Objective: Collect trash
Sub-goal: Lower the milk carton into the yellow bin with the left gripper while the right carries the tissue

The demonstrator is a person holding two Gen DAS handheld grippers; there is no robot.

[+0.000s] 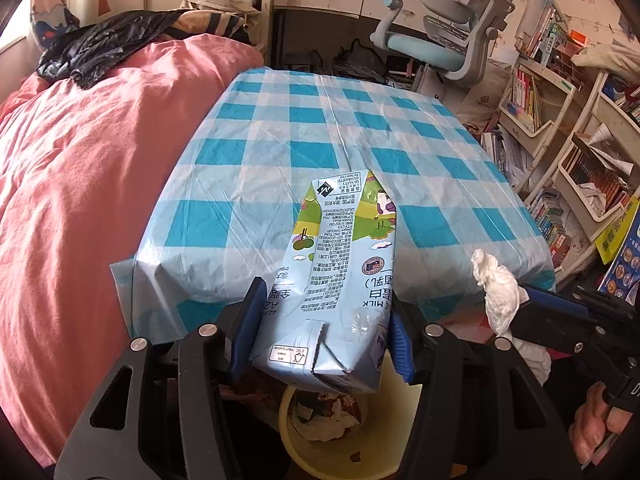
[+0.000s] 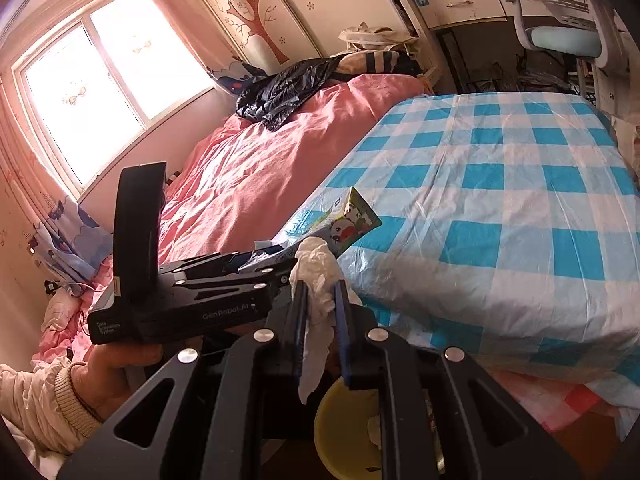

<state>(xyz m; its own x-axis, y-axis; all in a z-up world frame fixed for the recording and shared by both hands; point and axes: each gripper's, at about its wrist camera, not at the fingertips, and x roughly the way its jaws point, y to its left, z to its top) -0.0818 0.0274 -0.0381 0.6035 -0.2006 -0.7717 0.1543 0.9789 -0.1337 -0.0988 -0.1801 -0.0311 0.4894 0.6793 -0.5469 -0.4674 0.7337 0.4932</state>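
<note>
Tongs [image 1: 324, 336] on the left were clamped on a milk carton [image 1: 340, 264], their blue pads pressed against its two sides at roughly half their spread. The carton pointed away from the camera, over the near edge of the checked worktop [image 1: 360, 128], and its near end hung above a yellow bin [image 1: 340, 436] on the floor. The bin already held crumpled paper and wrappers. The right tongs [image 2: 320, 300] stood nearly closed, pinching a crumpled white tissue [image 2: 316, 272] whose tail drooped toward the same bin [image 2: 344, 424]. In the right wrist view the left tongs [image 2: 264, 260] and the carton [image 2: 344, 220] sat just left of the tissue, held by a hand [image 2: 116, 372] in a cream sleeve. A pink bed [image 1: 80, 184] lay beside the worktop, with a black bag [image 1: 100, 48] on it.
</note>
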